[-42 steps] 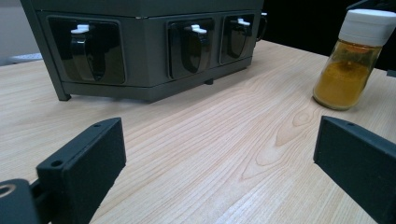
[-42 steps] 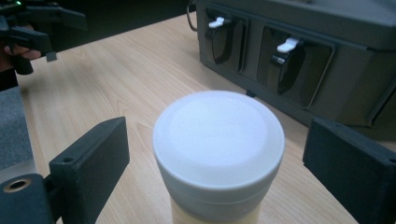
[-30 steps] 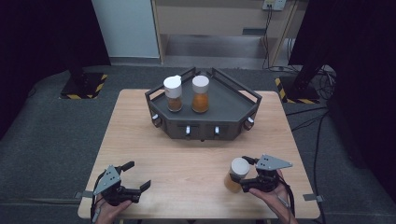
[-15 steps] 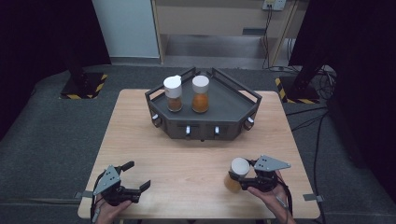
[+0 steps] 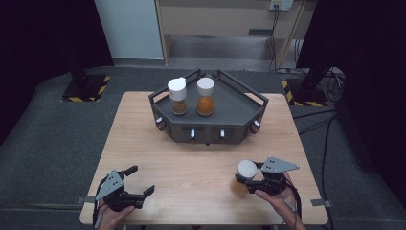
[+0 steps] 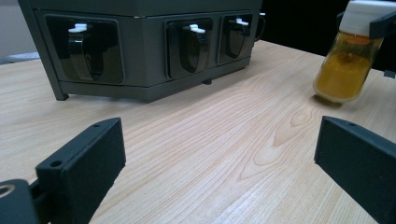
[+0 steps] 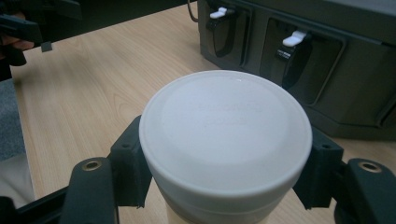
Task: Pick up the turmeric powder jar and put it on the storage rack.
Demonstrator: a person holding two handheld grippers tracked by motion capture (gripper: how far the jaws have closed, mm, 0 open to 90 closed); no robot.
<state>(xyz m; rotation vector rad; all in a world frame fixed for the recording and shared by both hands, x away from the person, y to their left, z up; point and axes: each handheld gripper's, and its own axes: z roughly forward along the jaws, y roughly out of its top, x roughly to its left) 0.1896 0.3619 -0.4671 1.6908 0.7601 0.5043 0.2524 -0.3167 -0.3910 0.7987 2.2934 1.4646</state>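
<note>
A spice jar (image 5: 240, 185) with a white cap and orange powder is at the front right of the wooden table (image 5: 191, 163). My right gripper (image 5: 249, 174) is shut on its cap. In the right gripper view the cap (image 7: 224, 121) sits between the two black pads of this gripper (image 7: 226, 165), which press on its sides. The left gripper view shows the jar (image 6: 348, 70) tilted, with its base close to the tabletop. My left gripper (image 5: 140, 179) rests at the front left, open with nothing in it. Its jaws (image 6: 219, 163) stand wide apart over bare wood.
A dark six-sided rack (image 5: 239, 111) stands at the middle back of the table, with white latches along its front (image 6: 140, 46). Two more white-capped jars (image 5: 178, 96) (image 5: 206, 96) stand in it. Bare wood lies between the rack and both grippers.
The right gripper's jaws have closed in on the jar's cap. The jar and the right hand have shifted only slightly. The left gripper has stayed where it was.
</note>
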